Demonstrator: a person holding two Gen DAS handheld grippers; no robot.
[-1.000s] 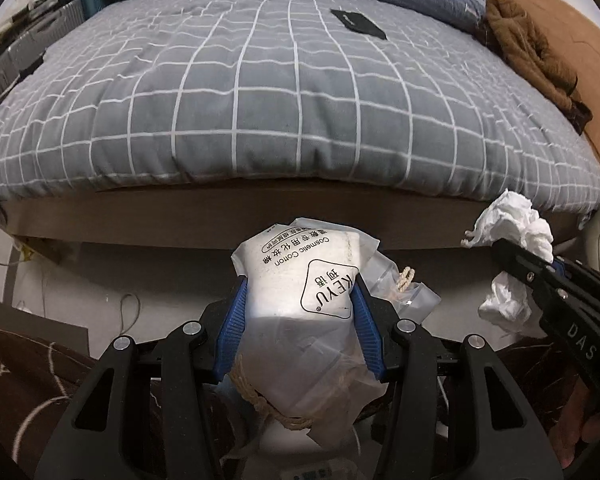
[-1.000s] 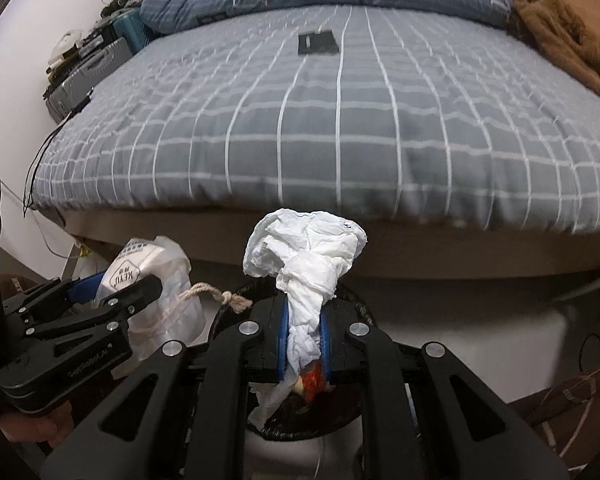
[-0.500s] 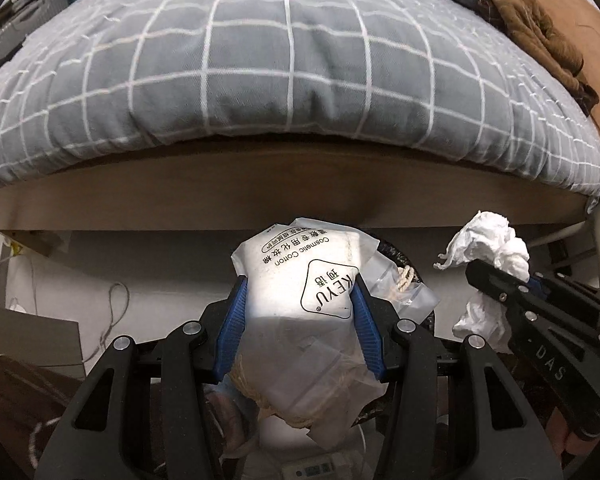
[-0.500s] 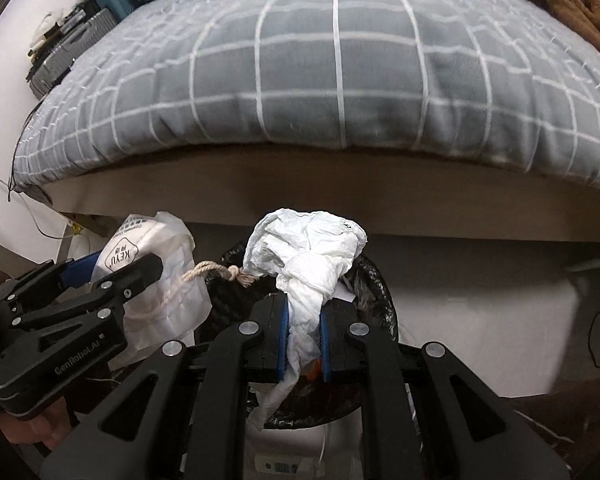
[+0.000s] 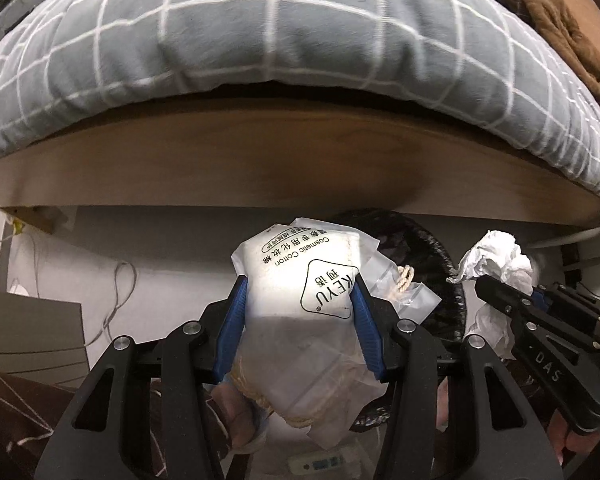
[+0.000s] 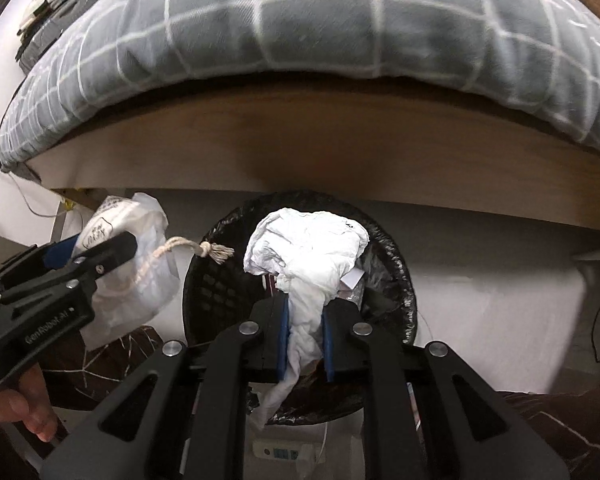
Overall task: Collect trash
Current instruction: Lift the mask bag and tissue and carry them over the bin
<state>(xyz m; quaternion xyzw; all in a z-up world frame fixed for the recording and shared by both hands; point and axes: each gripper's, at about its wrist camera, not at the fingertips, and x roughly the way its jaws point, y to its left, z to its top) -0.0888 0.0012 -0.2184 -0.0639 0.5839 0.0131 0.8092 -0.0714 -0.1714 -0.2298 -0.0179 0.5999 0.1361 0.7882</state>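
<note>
Gripping a clear plastic cosmetic-cotton bag between its blue pads, my left gripper is clamped on the trash at the left of the scene, and a knotted cord from the bag sticks out toward the right. Just right of that bag, on the floor below the wooden bed frame, stands a bin lined with a black bag; its rim shows behind both pieces of trash. Right of the cord, my right gripper is closed tight on a crumpled white tissue, which sits in front of the bin's mouth. Farther back, a grey checked duvet bulges over the bed frame.
</note>
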